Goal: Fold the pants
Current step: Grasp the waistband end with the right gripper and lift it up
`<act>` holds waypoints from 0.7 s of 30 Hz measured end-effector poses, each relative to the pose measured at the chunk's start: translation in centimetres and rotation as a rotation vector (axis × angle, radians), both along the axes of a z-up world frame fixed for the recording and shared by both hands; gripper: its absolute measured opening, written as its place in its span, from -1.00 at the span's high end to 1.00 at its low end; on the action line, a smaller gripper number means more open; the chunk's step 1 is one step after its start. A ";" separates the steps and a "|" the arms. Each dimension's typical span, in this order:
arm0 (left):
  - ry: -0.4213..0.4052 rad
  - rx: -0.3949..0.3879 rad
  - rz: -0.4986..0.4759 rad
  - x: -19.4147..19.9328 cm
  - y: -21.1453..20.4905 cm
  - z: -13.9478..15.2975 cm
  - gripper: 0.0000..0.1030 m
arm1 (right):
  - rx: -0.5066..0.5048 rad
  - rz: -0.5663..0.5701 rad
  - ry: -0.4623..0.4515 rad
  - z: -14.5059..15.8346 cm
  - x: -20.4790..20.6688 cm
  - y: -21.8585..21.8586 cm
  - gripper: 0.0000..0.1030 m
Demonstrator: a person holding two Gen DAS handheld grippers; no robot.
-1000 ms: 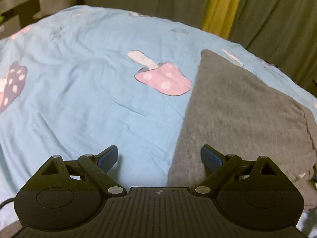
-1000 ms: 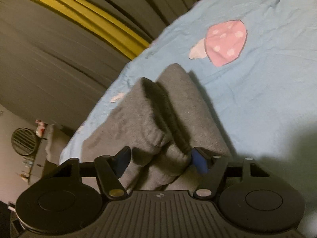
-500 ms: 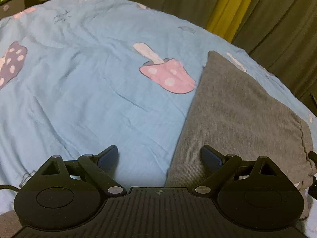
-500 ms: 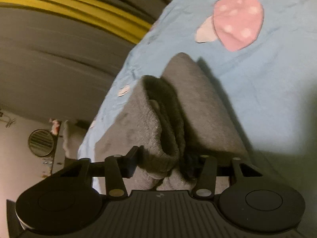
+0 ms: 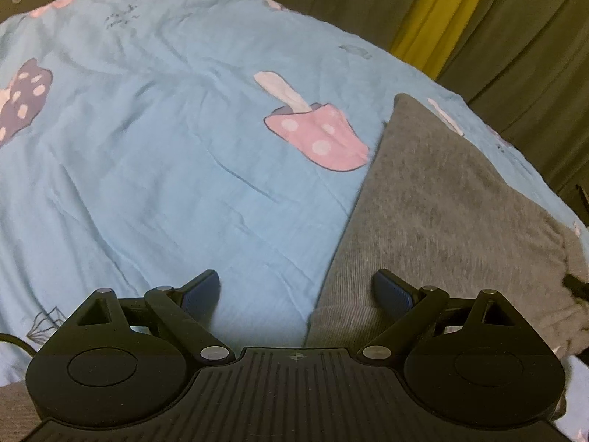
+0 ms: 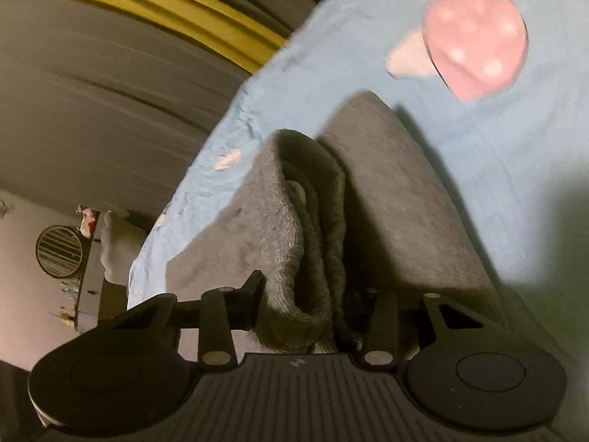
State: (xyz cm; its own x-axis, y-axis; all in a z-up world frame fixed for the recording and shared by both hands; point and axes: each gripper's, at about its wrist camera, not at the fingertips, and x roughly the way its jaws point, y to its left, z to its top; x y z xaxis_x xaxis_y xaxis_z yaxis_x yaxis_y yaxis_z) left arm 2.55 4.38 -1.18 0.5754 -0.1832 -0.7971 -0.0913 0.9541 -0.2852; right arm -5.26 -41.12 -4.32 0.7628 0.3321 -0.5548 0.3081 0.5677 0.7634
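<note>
The grey pants (image 5: 441, 202) lie folded on the right side of a blue mushroom-print bedsheet (image 5: 147, 147). My left gripper (image 5: 296, 287) is open and hovers low over their near left edge. One of its fingertips (image 5: 202, 287) is over the sheet, the other over the grey cloth. In the right wrist view a bunched fold of the pants (image 6: 305, 258), with a ribbed edge, stands between the fingers of my right gripper (image 6: 305, 294). Its jaws are closing and the pads press the fold. The right fingertip is hidden behind the cloth.
Olive curtains with a yellow strip (image 5: 441, 7) hang just beyond the bed's far edge. A round fan (image 6: 59, 250) and a cluttered shelf stand off the bed's end. A pink mushroom print (image 5: 320, 140) lies left of the pants.
The right jaws have narrowed around the bunched grey fold, which now stands taller between them. The left gripper stayed open and its view tilted a little.
</note>
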 end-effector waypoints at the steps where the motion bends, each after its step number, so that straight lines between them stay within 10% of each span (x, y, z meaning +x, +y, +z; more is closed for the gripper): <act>1: 0.002 -0.003 0.001 0.0 0.0 0.0 -0.85 | -0.005 0.008 -0.028 0.8 -0.3 0.3 0.24; 8: 0.005 -0.015 -0.002 0.0 0.2 -0.1 -0.85 | -0.004 -0.002 -0.184 5.2 -3.3 -0.5 0.25; 16: 0.003 -0.014 -0.016 0.0 -0.1 -0.2 -0.84 | 0.016 -0.067 -0.119 3.6 -4.3 -2.0 0.25; 21: -0.043 -0.057 -0.201 -1.1 -1.5 0.4 -0.83 | 0.048 -0.058 -0.154 4.8 -3.4 -1.2 0.25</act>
State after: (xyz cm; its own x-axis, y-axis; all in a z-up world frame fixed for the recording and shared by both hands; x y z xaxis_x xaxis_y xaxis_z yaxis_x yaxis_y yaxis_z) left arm 1.41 2.84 -0.75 0.5563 -0.3422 -0.7573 0.1131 0.9340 -0.3390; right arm -8.63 -42.34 0.49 0.8562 0.3084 -0.4145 0.2164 0.5145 0.8297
